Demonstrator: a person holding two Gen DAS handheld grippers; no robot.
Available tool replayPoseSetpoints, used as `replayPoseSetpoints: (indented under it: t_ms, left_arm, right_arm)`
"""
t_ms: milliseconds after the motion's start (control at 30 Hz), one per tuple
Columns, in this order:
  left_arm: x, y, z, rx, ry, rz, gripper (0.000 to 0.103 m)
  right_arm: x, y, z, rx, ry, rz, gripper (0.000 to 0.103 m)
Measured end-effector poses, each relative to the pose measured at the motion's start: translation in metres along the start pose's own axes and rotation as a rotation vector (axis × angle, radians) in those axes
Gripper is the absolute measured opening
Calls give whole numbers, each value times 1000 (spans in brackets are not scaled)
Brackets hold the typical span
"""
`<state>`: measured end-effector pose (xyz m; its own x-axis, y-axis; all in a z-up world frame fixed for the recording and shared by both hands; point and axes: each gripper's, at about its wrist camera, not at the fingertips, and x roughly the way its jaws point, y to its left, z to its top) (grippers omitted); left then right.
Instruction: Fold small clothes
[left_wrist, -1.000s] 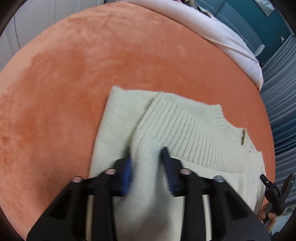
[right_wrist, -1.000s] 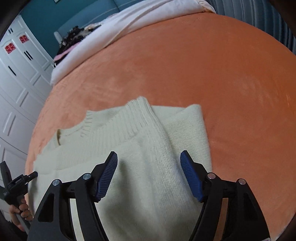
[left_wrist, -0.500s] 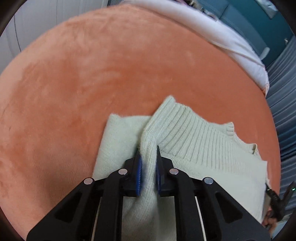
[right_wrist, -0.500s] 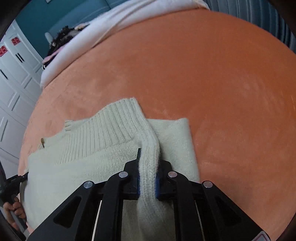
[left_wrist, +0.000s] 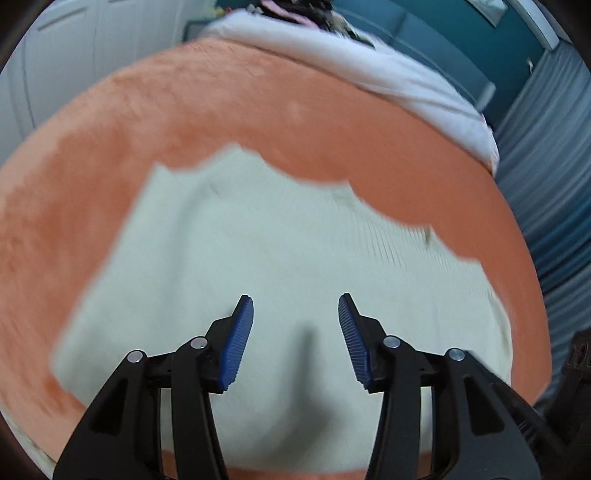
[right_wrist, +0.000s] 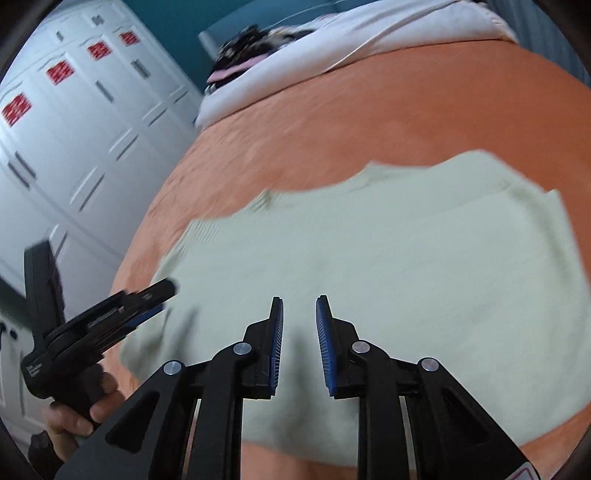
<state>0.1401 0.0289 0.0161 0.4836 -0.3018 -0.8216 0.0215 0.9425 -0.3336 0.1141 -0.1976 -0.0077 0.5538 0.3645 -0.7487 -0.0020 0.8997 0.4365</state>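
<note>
On the orange blanket (left_wrist: 221, 110) lies the pale green sweater (left_wrist: 277, 251), folded and blurred in the left wrist view; the left gripper (left_wrist: 295, 332) hangs over its near part, jaws spread wide with nothing between them. From the right wrist view, the sweater (right_wrist: 406, 258) lies across the blanket (right_wrist: 369, 122), and the right gripper (right_wrist: 299, 339) hovers above its near edge, jaws slightly parted, holding nothing. The left gripper (right_wrist: 147, 302) reaches over the sweater's left edge.

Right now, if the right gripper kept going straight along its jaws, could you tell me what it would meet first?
Most likely the sweater: the right gripper, jaws open and empty, points across it lying on the blanket. The frame is blurred, so depth is uncertain.
</note>
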Motion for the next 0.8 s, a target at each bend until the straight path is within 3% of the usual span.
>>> replayPoseSetpoints:
  t_ms: [100, 200, 267, 333, 400, 433, 467, 500, 533, 600, 700, 733, 767, 800]
  left_arm:
    - [0, 4, -17, 83, -27, 101, 46]
    - [-8, 43, -18, 36, -25, 60, 37]
    - [-12, 64, -18, 22, -21, 48, 18]
    - [-15, 75, -23, 10, -29, 24, 11]
    - [-12, 75, -25, 7, -43, 25, 11]
    - [-12, 73, -25, -2, -49, 35, 11]
    - [-14, 71, -24, -21, -51, 36, 13]
    - [-15, 70, -23, -50, -51, 25, 16]
    - [-15, 71, -20, -74, -50, 12, 24]
    - [-12, 69, -18, -88, -41, 21, 27]
    - [-6, 67, -18, -64, -30, 41, 27]
    - [-6, 67, -17, -60, -29, 41, 27]
    - [-6, 67, -17, -56, -26, 40, 27]
    - [-6, 68, -17, -54, -23, 37, 27]
  right_arm:
    - [6, 14, -25, -126, 3, -72, 7]
    - [-19, -42, -27, -16, -19, -142, 0]
    - [-44, -95, -33, 87, -38, -213, 0]
    - [-60, -135, -45, 168, -63, -287, 0]
    - [-74, -155, -52, 238, -73, -230, 0]
    - [-81, -154, -51, 239, -73, -243, 0]
    - [-87, -145, -45, 217, -87, -276, 4]
    - [-96, -139, -39, 199, -122, -287, 15]
    - [-106, -134, -32, 194, -172, -290, 18]
    - [-119, -138, -19, 220, -239, -289, 43]
    - [-91, -148, 5, 215, -196, -332, 47]
    - [-80, -154, 11, 212, -152, -343, 44]
    - [-66, -160, 13, 229, -104, -343, 18]
    - [-59, -166, 14, 252, -68, -315, 8]
